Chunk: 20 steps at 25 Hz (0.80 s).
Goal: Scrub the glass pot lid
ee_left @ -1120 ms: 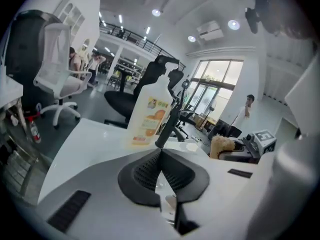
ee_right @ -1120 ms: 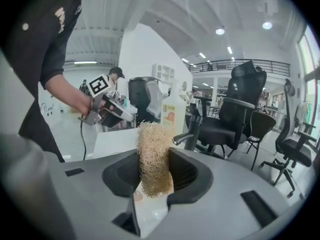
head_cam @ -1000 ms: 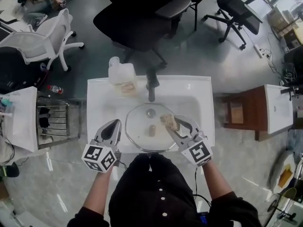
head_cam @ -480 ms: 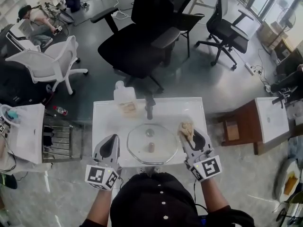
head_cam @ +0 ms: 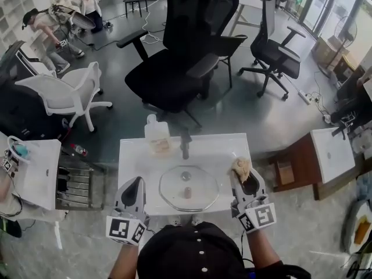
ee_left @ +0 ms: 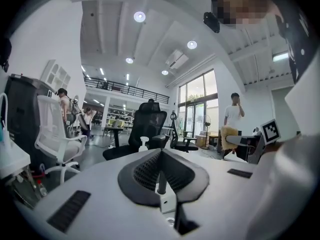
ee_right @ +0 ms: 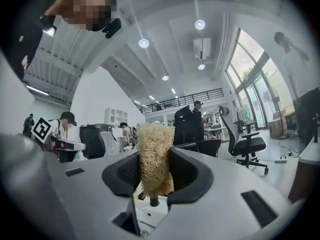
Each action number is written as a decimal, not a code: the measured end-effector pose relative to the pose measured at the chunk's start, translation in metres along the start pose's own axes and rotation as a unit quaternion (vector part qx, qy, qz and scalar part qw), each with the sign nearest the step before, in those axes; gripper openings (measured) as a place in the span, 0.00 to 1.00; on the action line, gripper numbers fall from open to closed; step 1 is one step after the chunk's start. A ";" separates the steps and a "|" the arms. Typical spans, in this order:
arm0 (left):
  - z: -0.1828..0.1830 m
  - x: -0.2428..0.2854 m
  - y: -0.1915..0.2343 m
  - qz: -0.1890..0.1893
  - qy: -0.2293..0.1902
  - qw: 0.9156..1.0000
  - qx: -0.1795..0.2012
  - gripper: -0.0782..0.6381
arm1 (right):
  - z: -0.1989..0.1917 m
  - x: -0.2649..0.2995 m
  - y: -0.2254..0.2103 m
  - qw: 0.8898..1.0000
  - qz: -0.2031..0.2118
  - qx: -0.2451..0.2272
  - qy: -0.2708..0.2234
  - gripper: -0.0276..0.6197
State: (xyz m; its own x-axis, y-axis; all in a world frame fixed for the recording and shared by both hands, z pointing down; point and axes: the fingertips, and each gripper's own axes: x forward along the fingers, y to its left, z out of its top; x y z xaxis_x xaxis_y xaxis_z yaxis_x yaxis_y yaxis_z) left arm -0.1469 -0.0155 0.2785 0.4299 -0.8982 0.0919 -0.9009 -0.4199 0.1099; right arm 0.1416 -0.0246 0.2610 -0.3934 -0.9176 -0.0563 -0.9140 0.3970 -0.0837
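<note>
The round glass pot lid [head_cam: 189, 188] lies flat in the basin of the white sink [head_cam: 135, 156], its knob at the middle. My left gripper [head_cam: 138, 183] hovers left of the lid, lifted off it, its jaws shut with nothing between them [ee_left: 161, 160]. My right gripper [head_cam: 242, 172] is raised at the lid's right side, shut on a tan fibrous scrubber [head_cam: 241, 167]. In the right gripper view the scrubber [ee_right: 155, 156] stands upright, pinched between the dark pads. Neither gripper view shows the lid.
A white plastic jug [head_cam: 157, 136] stands at the sink's back left, beside the dark faucet [head_cam: 185, 142]. A metal rack [head_cam: 74, 182] is left of the sink, a brown cabinet [head_cam: 289, 168] right of it. Black office chairs [head_cam: 185, 51] stand beyond.
Both grippers have risen and drawn apart off the lid: the right one carried the scrubber from the lid's surface out past its right edge. The head view has tilted up.
</note>
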 end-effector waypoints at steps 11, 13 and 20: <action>-0.004 0.006 -0.001 0.000 0.010 1.000 0.003 0.14 | 0.008 0.005 0.007 1.000 -0.002 -0.017 -0.009 0.27; -0.002 0.007 -0.002 0.001 0.011 1.000 0.003 0.14 | 0.010 0.006 0.006 1.000 -0.004 -0.016 -0.010 0.27; -0.006 0.008 -0.003 0.001 0.009 1.000 0.004 0.14 | 0.014 0.007 0.009 1.000 -0.004 -0.021 -0.012 0.27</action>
State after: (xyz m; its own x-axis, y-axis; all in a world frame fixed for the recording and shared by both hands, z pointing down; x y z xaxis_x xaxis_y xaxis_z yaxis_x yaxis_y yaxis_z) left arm -0.1408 -0.0205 0.2846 0.4295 -0.8963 0.1105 -0.9019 -0.4195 0.1024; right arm 0.1322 -0.0270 0.2456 -0.3846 -0.9196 -0.0805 -0.9204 0.3887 -0.0424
